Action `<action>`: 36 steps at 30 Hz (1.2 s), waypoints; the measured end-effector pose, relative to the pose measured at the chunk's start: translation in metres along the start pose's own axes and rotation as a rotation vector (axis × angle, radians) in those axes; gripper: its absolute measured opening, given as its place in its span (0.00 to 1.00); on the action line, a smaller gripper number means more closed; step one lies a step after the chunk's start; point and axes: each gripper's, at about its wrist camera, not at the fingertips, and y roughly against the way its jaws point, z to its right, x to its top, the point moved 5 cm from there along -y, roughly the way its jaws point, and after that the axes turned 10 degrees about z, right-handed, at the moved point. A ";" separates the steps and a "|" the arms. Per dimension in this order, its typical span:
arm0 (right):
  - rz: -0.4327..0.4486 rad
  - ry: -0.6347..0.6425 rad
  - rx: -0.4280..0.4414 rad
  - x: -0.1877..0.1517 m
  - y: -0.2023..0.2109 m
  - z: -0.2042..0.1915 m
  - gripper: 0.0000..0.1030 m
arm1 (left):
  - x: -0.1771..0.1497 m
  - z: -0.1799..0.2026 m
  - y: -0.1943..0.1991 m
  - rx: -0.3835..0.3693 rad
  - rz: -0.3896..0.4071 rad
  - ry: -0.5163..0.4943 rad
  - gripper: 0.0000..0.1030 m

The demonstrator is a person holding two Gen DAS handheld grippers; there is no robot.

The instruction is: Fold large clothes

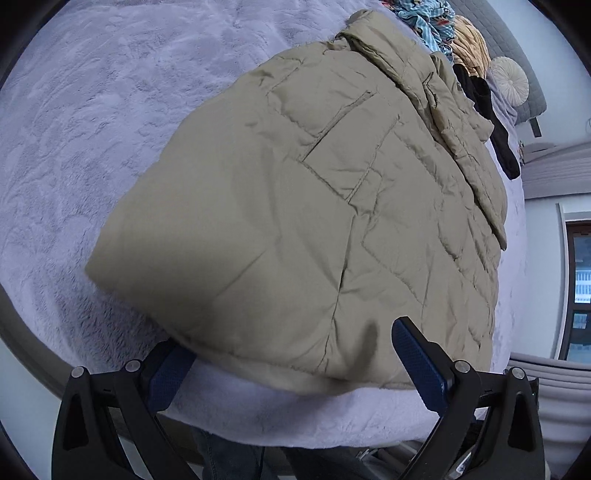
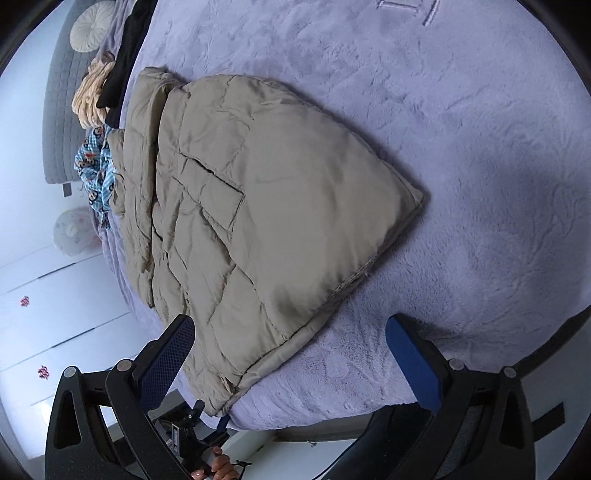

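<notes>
Left gripper (image 1: pixel 291 354) is sitting low at the bed edge, jaws spread wide, with the folded beige quilted puffer jacket (image 1: pixel 295 206) bulging between and just ahead of its two blue-padded fingers (image 1: pixel 417 365); the near hem is overlapping the left finger, contact unclear. Right gripper (image 2: pixel 291 354) is hovering over the same edge, jaws also wide apart and empty, the jacket's near corner lying just beside its left finger (image 2: pixel 170 358) and running ahead-left; bare blanket is lying ahead of the right finger. A hand (image 2: pixel 221 467) is showing below, gripping the other tool's handle. Count: one jacket, two grippers, two fingers each. The jacket is resting on a lavender plush blanket (image 1: pixel 110 110) covering the bed. Beyond the jacket's far end, a pile is lying: one blue cartoon-print garment (image 2: pixel 94 166), one pale yellow garment (image 2: pixel 90 99), one black garment (image 2: pixel 123 55). One round cream pleated cushion (image 2: pixel 90 27) is leaning against a grey quilted headboard (image 2: pixel 59 110). Nothing is blocking either gripper's approach.
</notes>
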 end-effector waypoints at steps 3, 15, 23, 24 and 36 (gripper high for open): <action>0.002 -0.062 0.044 0.002 -0.011 0.001 1.00 | 0.009 0.005 -0.011 0.007 -0.018 -0.004 0.63; 0.050 -0.011 0.046 0.003 -0.012 -0.034 0.09 | 0.043 0.029 0.024 -0.090 0.039 -0.064 0.11; 0.141 0.218 0.077 0.016 0.026 -0.111 0.09 | 0.102 0.081 0.071 -0.148 0.151 -0.207 0.11; 0.144 0.248 0.083 0.020 0.029 -0.122 0.09 | 0.110 0.089 0.077 -0.150 0.170 -0.223 0.11; 0.101 0.540 0.131 0.116 -0.010 -0.284 0.08 | 0.215 0.191 0.084 -0.019 0.392 -0.253 0.11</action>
